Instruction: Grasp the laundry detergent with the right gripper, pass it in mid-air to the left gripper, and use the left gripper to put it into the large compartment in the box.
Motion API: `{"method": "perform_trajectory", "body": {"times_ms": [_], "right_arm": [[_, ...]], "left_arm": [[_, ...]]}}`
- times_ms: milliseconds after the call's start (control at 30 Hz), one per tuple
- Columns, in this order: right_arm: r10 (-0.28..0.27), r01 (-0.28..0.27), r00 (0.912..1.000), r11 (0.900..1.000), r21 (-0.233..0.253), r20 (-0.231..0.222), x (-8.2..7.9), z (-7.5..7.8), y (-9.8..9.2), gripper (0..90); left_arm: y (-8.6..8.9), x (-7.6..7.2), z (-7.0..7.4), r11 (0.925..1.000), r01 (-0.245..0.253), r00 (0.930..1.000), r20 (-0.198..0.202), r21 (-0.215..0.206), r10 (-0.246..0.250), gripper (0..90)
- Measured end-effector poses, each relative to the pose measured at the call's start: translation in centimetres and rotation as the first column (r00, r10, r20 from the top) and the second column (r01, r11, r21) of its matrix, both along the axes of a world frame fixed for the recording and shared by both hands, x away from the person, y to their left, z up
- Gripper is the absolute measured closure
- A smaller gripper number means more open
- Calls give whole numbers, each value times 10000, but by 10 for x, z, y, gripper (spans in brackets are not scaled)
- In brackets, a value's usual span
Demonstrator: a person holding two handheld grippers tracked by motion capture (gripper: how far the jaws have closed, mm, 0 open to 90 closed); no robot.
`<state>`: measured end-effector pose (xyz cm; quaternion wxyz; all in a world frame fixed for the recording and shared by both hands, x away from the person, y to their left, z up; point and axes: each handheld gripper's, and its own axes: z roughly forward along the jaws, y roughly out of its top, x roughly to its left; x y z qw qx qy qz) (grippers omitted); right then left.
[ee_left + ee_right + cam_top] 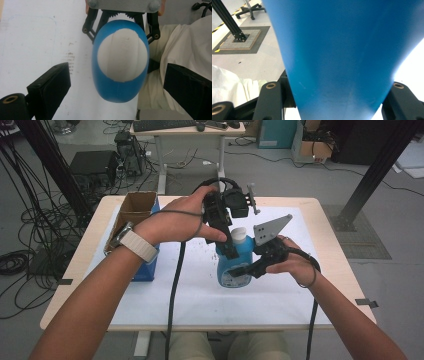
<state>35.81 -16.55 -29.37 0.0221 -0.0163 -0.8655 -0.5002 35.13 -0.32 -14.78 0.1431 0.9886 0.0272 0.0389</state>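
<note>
The right tongs [246, 268] grip the blue bottle [233, 265] by its body. The left tongs [227, 249] hang spread wide above its white cap [121, 58].

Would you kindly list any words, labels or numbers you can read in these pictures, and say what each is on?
No text can be read.
Blue plastic bottle with white cap: a label low on its front, print too small and blurred.
Blue carton under the brown cardboard box: no legible print.
</note>
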Motion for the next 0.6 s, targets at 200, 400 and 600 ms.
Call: {"method": "perform_trajectory", "body": {"times_ms": [200,400,600], "right_arm": [[0,0,10000,10000,-6,0,0,0,0,427],[45,-45,10000,10000,2,32,0,0,0,428],[47,-47,10000,10000,15,12,0,0,0,427]], "left_arm": [[1,0,0,10000,-30,10000,0,-19,30,77],[1,-1,0,10000,-11,10000,3,-23,11,77],[1,-1,1,10000,-16,10000,11,-11,16,77]]}}
